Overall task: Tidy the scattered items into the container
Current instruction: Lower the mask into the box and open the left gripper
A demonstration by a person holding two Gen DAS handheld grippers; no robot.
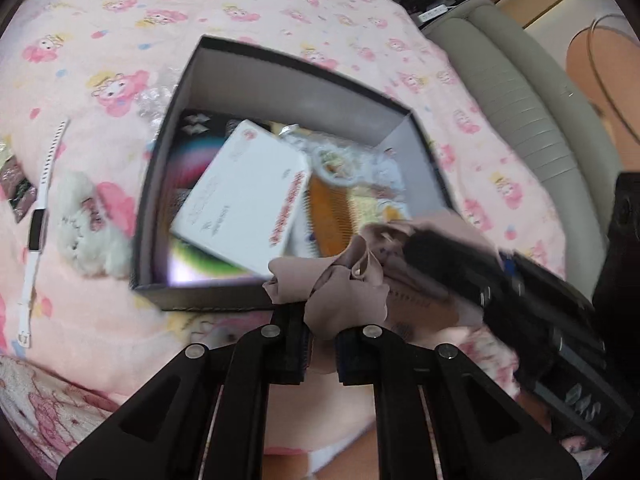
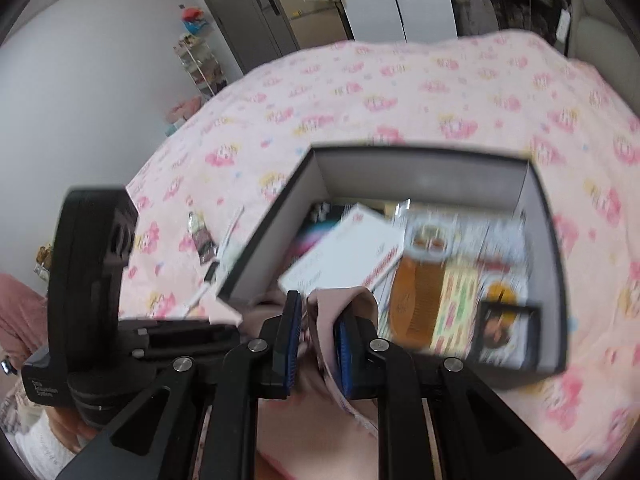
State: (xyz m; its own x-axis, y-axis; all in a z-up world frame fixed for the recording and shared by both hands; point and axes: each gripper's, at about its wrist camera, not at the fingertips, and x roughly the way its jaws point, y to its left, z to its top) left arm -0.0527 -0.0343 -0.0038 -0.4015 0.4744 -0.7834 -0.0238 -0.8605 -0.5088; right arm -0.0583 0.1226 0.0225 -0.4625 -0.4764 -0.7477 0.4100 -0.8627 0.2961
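Bedding in pink with a cartoon print covers the bed (image 1: 248,12), and everything else lies on it. On the bed stands the open box (image 1: 288,92), dark outside and grey inside, already part-filled: a white carton (image 1: 244,196) lies tilted across the middle, an orange comb (image 2: 418,304) beside it, with printed packets and a small dark-framed picture (image 2: 506,326) near the box's right wall in the right wrist view.

At the box's near edge a mauve cloth (image 1: 348,292) is held bunched between both tools. The left gripper (image 1: 322,354) is clenched on its lower fold, pads pressing the fabric. The right gripper (image 2: 318,346) also grasps the cloth, a strip of it pinched between the blue pads (image 2: 344,356). Part of the cloth hangs over the box rim; the rest is outside.

Left of the box, outside it, lie a white fluffy item (image 1: 90,224), a white watch (image 1: 38,232) with its strap stretched out, and a small dark packet (image 1: 16,188) at the frame's edge.
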